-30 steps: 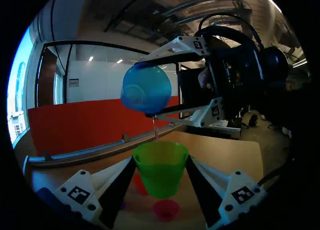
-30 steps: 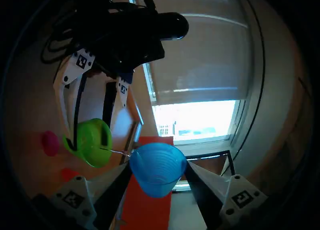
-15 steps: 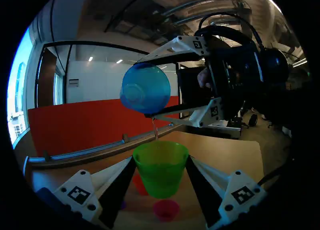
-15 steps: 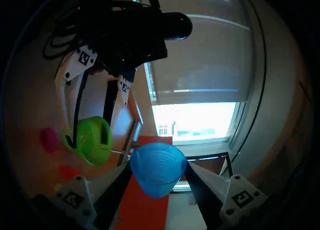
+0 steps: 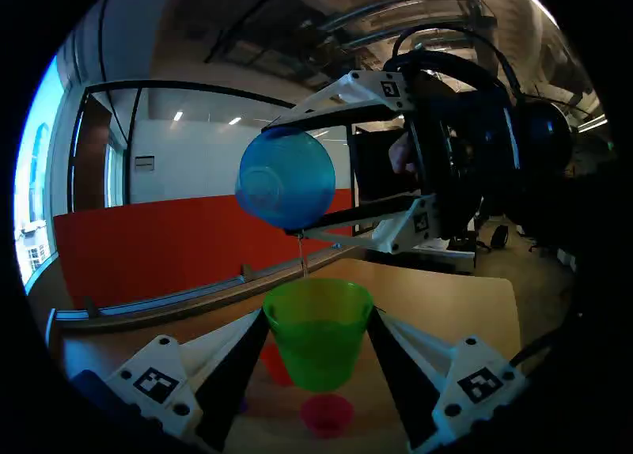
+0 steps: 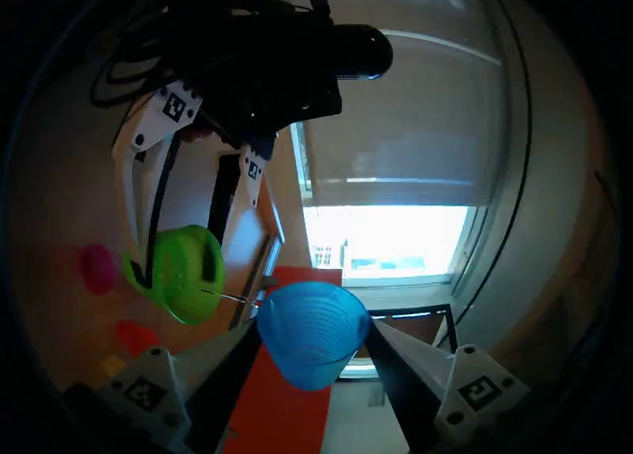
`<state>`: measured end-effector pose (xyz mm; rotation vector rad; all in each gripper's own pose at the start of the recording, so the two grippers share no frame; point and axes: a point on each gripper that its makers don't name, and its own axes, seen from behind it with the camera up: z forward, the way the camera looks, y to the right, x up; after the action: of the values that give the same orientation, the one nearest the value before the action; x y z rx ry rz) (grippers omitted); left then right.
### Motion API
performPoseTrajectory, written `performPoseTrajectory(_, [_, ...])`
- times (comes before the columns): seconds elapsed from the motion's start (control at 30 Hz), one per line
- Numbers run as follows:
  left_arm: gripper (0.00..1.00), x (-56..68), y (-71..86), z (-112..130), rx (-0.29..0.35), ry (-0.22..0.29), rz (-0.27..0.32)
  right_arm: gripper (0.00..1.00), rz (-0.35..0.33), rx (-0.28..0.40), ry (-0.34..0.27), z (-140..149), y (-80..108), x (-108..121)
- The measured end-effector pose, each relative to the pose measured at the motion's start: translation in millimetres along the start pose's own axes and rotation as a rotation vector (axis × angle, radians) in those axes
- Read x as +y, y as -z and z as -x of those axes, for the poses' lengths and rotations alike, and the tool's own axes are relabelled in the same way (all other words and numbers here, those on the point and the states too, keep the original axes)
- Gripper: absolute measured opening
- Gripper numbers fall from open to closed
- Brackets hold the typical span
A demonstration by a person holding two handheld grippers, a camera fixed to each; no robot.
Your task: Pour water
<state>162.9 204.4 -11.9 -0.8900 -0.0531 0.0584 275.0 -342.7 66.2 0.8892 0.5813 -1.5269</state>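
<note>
My left gripper [image 5: 316, 339] is shut on a green cup [image 5: 317, 331] held upright above the wooden table [image 5: 451, 300]. Over it, the right gripper [image 5: 289, 177] holds a blue cup [image 5: 285, 177] tipped on its side, and a thin stream of water [image 5: 301, 256] falls from its rim into the green cup. In the right gripper view, my right gripper [image 6: 312, 343] is shut on the blue cup [image 6: 312, 343]. The stream [image 6: 229, 298] runs toward the green cup [image 6: 180, 274], which sits between the fingers of the left gripper [image 6: 178, 276].
A pink cup [image 5: 327, 414] and a red-orange cup [image 5: 277, 363] stand on the table below the green cup. A red wall panel [image 5: 158, 244] and a rail lie behind. A bright window [image 6: 388, 240] is in the right gripper view, with a pink cup [image 6: 97, 268] at left.
The blue cup has tipped slightly further and shifted a little left and up in the left gripper view. The water stream has thinned. The green cup has stayed put.
</note>
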Motion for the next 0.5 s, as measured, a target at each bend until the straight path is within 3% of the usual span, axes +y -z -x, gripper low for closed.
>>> performPoseTrajectory(0.5, [0.86, -0.2, 0.3, -2.5, 0.005, 0.005, 0.002, 0.92, 0.01, 0.003, 0.028, -3.3, 1.9, 3.3])
